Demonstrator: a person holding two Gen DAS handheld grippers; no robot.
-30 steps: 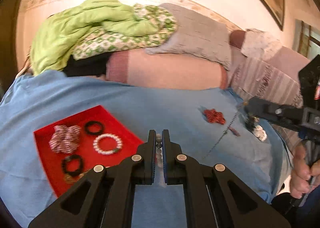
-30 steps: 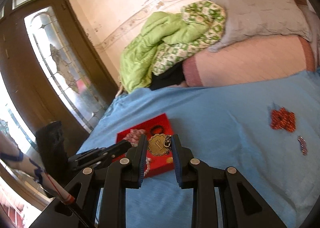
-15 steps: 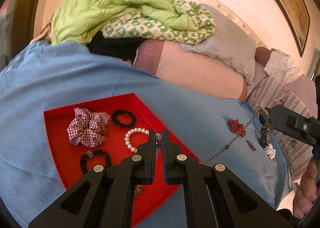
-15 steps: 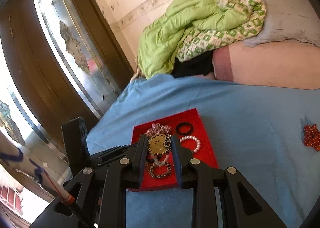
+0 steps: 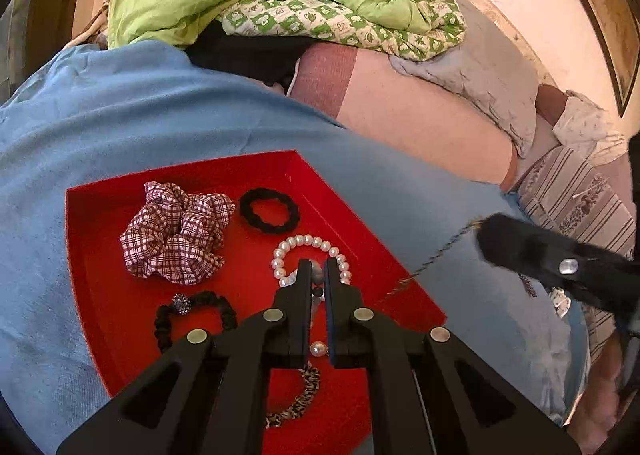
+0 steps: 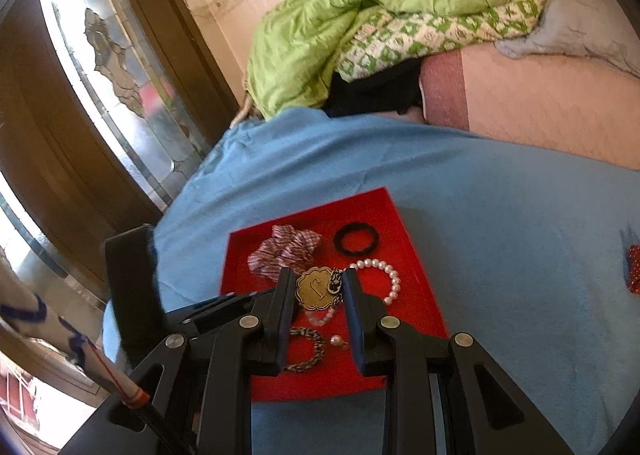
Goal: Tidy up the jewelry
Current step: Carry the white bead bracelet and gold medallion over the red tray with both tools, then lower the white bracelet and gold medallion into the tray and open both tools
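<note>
Left wrist view: our left gripper has its jaws pressed together on a thin string of small grey and dark beads, over the shallow red cardboard tray beside the white pearl bracelet
Chain: a fine metal chain runs from the tray edge to our right gripper
Right wrist view: our right gripper's jaws clamp a scalloped gold medallion pendant above the tray
Tray contents: checked fabric scrunchie, black elastic hair tie
Doing it well: we lower both ends together onto bare red floor, clear of the pearls, keep the chain slack, then part the jaws low so nothing tangles
</note>
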